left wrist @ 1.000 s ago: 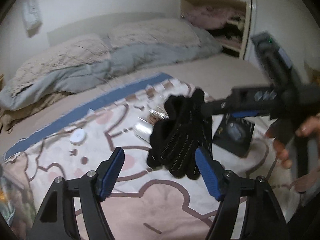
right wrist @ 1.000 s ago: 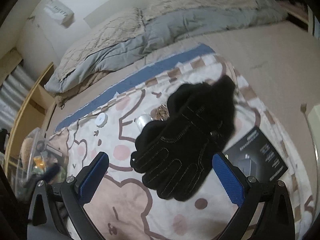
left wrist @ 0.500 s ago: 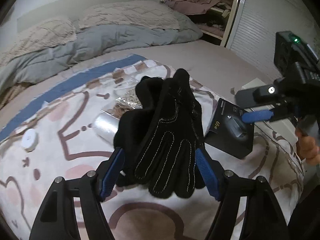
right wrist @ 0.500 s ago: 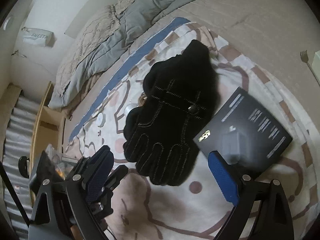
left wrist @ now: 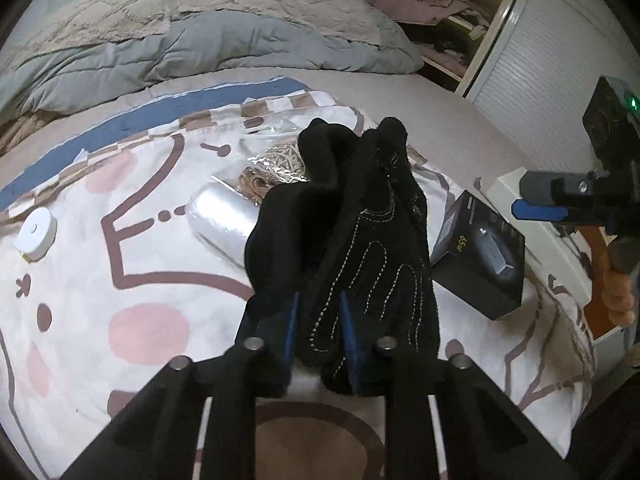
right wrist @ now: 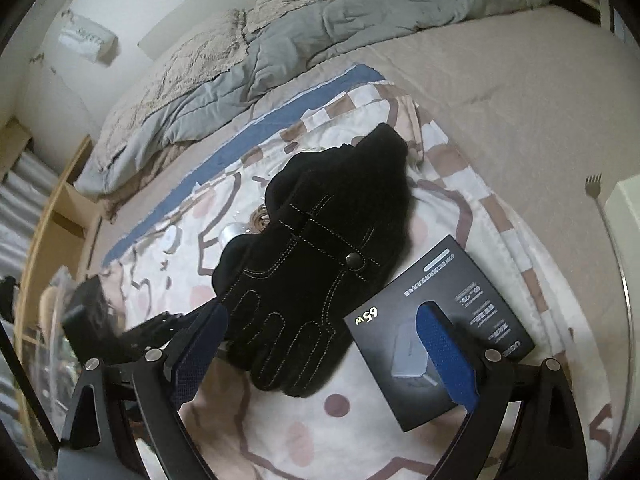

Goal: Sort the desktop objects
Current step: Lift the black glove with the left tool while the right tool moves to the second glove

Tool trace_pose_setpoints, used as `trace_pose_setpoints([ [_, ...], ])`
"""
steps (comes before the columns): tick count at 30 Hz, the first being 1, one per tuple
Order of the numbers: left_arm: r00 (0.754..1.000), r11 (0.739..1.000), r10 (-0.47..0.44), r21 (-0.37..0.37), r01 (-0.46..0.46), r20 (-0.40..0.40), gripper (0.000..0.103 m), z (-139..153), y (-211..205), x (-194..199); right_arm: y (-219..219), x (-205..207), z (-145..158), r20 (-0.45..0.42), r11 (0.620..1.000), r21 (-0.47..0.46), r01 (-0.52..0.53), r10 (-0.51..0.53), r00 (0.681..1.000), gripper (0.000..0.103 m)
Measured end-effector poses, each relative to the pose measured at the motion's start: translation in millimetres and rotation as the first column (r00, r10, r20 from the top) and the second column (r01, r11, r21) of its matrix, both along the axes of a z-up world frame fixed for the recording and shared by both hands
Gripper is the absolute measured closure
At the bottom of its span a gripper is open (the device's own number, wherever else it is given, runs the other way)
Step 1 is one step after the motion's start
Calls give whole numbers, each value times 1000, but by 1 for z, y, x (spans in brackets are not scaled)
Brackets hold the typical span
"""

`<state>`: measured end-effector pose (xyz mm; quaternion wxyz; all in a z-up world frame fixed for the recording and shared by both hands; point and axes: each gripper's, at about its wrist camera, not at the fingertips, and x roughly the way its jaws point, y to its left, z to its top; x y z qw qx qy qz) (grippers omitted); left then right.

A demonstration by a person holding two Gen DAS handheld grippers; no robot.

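A pair of black stitched gloves (left wrist: 360,232) lies on a white and pink cartoon blanket (left wrist: 132,280) on the bed. My left gripper (left wrist: 318,332) is shut on the gloves' finger ends. The gloves also show in the right wrist view (right wrist: 316,264). A black 65W charger box (right wrist: 440,320) lies to their right, also in the left wrist view (left wrist: 480,264). My right gripper (right wrist: 320,348) is open above the box and glove fingers, one blue pad (right wrist: 444,356) over the box. It shows in the left wrist view at the right edge (left wrist: 560,204).
A clear plastic roll (left wrist: 224,224), a bag of beige cord (left wrist: 276,168) and a small white round case (left wrist: 36,232) lie left of the gloves. Grey duvet and pillows (left wrist: 200,40) are behind. A white box (left wrist: 536,216) sits beside the bed on the right.
My left gripper has moved in and shut on the gloves' finger ends; it was open before. My right gripper has shifted right over the black box, still open.
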<state>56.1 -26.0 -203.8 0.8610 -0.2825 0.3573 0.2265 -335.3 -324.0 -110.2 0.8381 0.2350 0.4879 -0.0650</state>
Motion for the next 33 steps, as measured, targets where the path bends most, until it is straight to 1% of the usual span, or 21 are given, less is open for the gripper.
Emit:
trace_pose_setpoints([
  [1, 1000, 1000, 4, 0, -4, 0, 87, 2, -1, -2, 2, 0, 1, -3, 1000, -16, -2, 2, 1000, 7],
  [4, 1000, 1000, 11, -8, -11, -5, 90, 12, -14, -7, 4, 0, 5, -4, 999, -47, -3, 3, 1000, 7],
  [9, 1000, 999, 6, -36, -6, 7, 90, 35, -40, -27, 6, -4, 18, 23, 997, -69, 19, -17, 1000, 7],
  [14, 999, 996, 33, -86, -33, 6, 91, 52, -59, -62, 13, -8, 28, 35, 997, -71, 43, -40, 999, 7],
  [19, 999, 994, 34, -106, -38, -40, 91, 59, -82, -104, 34, -11, 34, 37, 994, -108, 16, -12, 999, 7],
  [24, 991, 989, 62, -127, -77, -119, 91, 53, -95, -153, 50, -12, 37, 36, 994, -111, -7, 11, 999, 7],
  [27, 978, 985, 85, -135, -112, -192, 91, 47, -101, -181, 61, -12, 36, 31, 992, -119, -33, 37, 999, 7],
  [30, 948, 988, 111, -67, -137, -298, 91, 43, -111, -207, 72, -12, 31, 15, 992, -119, -50, 52, 999, 7],
  [33, 928, 988, 131, -30, -151, -348, 90, 38, -113, -221, 82, -9, 24, -9, 993, -102, -66, 65, 998, 7],
])
